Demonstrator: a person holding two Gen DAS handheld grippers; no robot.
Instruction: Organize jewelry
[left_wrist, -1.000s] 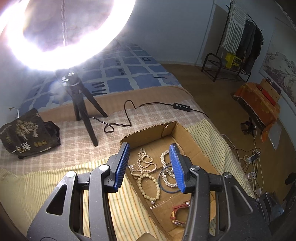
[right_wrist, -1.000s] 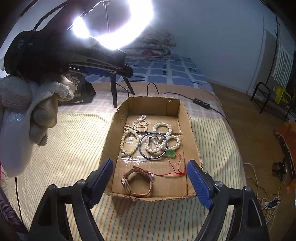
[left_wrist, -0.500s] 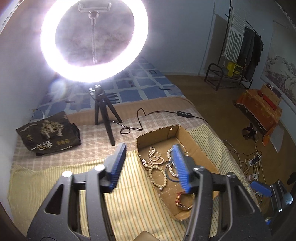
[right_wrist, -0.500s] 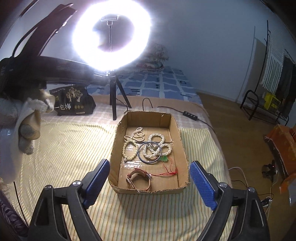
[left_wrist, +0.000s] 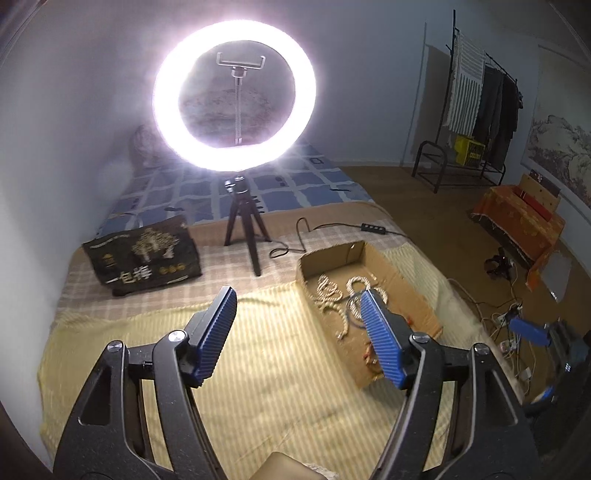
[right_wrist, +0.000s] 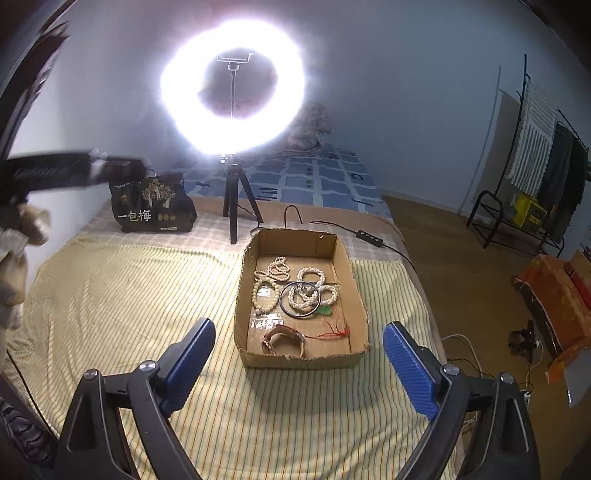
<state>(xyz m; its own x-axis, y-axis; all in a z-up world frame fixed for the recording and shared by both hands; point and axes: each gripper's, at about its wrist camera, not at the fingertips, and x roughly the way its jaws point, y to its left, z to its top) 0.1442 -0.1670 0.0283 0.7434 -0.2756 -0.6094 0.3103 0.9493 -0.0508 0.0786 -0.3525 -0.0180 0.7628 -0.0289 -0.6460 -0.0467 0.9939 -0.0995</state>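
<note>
My left gripper (left_wrist: 299, 317) hangs over the striped cover, its jaws just opened wider with nothing between them; my right gripper (right_wrist: 299, 354) stands wide and empty too; the cardboard box (right_wrist: 301, 360) sits just ahead of the right one, between its fingers, and off to the right of the left one. Inside lie the bead bracelets (right_wrist: 295, 284), a dark bangle (right_wrist: 300, 299) and a strap bracelet (right_wrist: 283, 341) nearest me. I judge both hands backed off, sorting likely finished; if I go in again I'd take the nearest piece, coming down steeply, clear of the box wall; the red cord (right_wrist: 334, 330) could snag.
</note>
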